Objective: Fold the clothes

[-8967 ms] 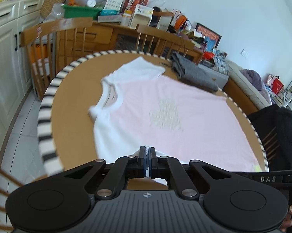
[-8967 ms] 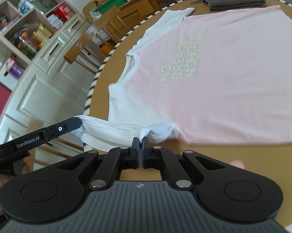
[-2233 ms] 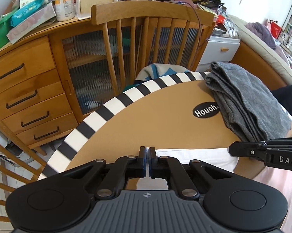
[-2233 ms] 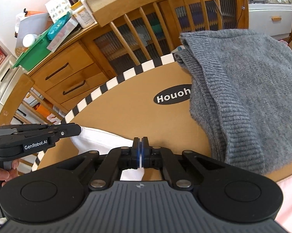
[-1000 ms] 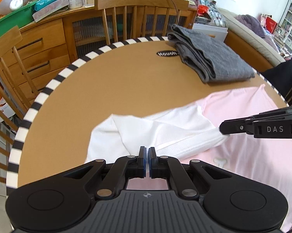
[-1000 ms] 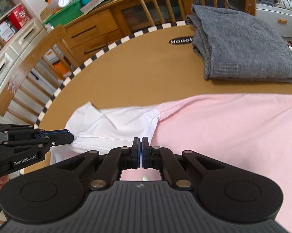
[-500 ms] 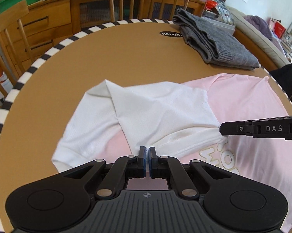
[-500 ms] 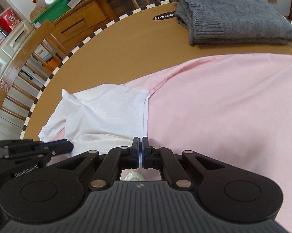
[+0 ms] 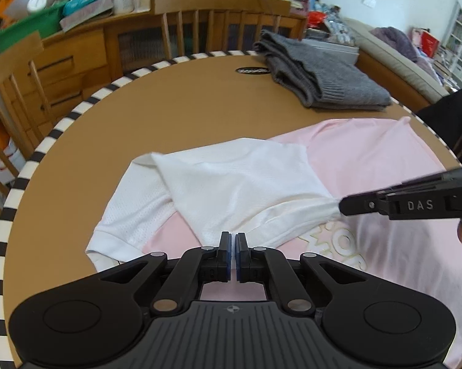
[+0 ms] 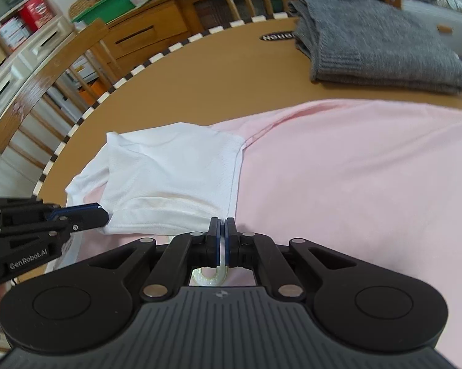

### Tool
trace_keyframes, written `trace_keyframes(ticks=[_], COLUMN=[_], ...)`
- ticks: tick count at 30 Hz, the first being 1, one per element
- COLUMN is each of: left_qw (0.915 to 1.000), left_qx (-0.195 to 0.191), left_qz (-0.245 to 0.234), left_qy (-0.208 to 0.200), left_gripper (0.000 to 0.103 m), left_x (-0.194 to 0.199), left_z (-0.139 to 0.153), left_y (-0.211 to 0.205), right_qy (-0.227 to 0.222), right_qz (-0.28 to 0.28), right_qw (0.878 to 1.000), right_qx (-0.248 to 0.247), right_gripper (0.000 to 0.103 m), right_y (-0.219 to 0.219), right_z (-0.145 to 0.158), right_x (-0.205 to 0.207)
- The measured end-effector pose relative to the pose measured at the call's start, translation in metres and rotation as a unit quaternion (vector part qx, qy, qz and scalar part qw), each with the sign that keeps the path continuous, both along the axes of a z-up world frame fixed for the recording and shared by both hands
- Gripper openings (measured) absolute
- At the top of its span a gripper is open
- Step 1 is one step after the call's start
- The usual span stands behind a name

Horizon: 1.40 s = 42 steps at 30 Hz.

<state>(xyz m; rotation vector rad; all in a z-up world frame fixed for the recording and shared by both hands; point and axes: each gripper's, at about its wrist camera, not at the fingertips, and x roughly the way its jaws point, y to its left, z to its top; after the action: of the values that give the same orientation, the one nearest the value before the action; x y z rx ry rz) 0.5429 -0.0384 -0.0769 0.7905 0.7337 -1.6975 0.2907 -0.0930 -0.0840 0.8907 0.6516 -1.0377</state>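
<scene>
So your first fold is nearly laid: the white sleeve (image 9: 240,184) already lies turned in over the pink T-shirt (image 10: 354,178), which is spread across the round table (image 9: 185,107). The far side and the crosswise folds look undone. Your left gripper (image 9: 233,246), low at 6 o'clock in its own view, is pressed together on the sleeve's hem. Your right gripper (image 10: 221,236) pinches the same hem, and comes in level from 3 o'clock in the left view. A folded grey sweater (image 9: 320,80) waits at 1 o'clock.
</scene>
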Motion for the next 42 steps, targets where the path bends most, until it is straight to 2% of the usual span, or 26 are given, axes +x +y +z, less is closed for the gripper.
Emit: trace_keyframes(ticks=[4, 15, 20, 24, 26, 30, 32, 34, 36, 39, 42], left_qw=[0.9999, 0.9991, 0.9985, 0.9978, 0.9988, 0.999, 0.9989, 0.9994, 0.9995, 0.9998, 0.9999], left_qx=[0.001, 0.021, 0.017, -0.012, -0.02, -0.023, -0.027, -0.016, -0.004, 0.008, 0.007], left_qz=[-0.01, -0.035, -0.05, -0.06, -0.041, 0.009, 0.021, 0.02, 0.013, -0.003, -0.003], left_qy=[0.003, 0.001, 0.016, 0.025, 0.02, 0.037, 0.032, 0.023, 0.029, 0.02, 0.013], left_gripper=[0.003, 0.005, 0.008, 0.018, 0.017, 0.017, 0.017, 0.016, 0.016, 0.016, 0.016], left_x=[-0.001, -0.001, -0.001, -0.013, -0.016, -0.015, -0.015, -0.015, -0.014, -0.014, -0.014], left_z=[0.0, -0.009, 0.009, 0.024, 0.021, 0.011, 0.004, -0.003, -0.009, -0.02, -0.022], left_y=[0.013, 0.041, 0.056, 0.053, 0.041, 0.017, 0.012, 0.012, 0.018, 0.028, 0.031], right_qy=[0.012, 0.031, 0.006, -0.017, -0.028, -0.059, -0.034, 0.004, 0.024, 0.032, 0.028], right_qz=[0.022, 0.045, 0.034, 0.004, -0.011, -0.014, 0.019, 0.062, 0.097, 0.119, 0.105], right_qw=[1.0, 0.998, 0.999, 1.0, 0.999, 0.998, 0.999, 0.998, 0.994, 0.992, 0.994], right_qx=[-0.014, 0.019, -0.001, -0.019, -0.019, 0.005, -0.002, -0.02, -0.031, -0.035, -0.025], right_gripper=[0.003, 0.005, 0.008, 0.009, 0.009, 0.009, 0.009, 0.009, 0.009, 0.007, 0.01], right_y=[0.01, 0.027, 0.025, 0.011, 0.0, -0.016, -0.014, -0.002, 0.014, 0.031, 0.03], right_z=[0.006, -0.006, 0.014, 0.019, 0.014, -0.002, -0.009, -0.011, -0.009, -0.008, -0.005], right_x=[-0.001, -0.007, -0.01, -0.002, 0.006, 0.022, 0.033, 0.038, 0.036, 0.027, 0.023])
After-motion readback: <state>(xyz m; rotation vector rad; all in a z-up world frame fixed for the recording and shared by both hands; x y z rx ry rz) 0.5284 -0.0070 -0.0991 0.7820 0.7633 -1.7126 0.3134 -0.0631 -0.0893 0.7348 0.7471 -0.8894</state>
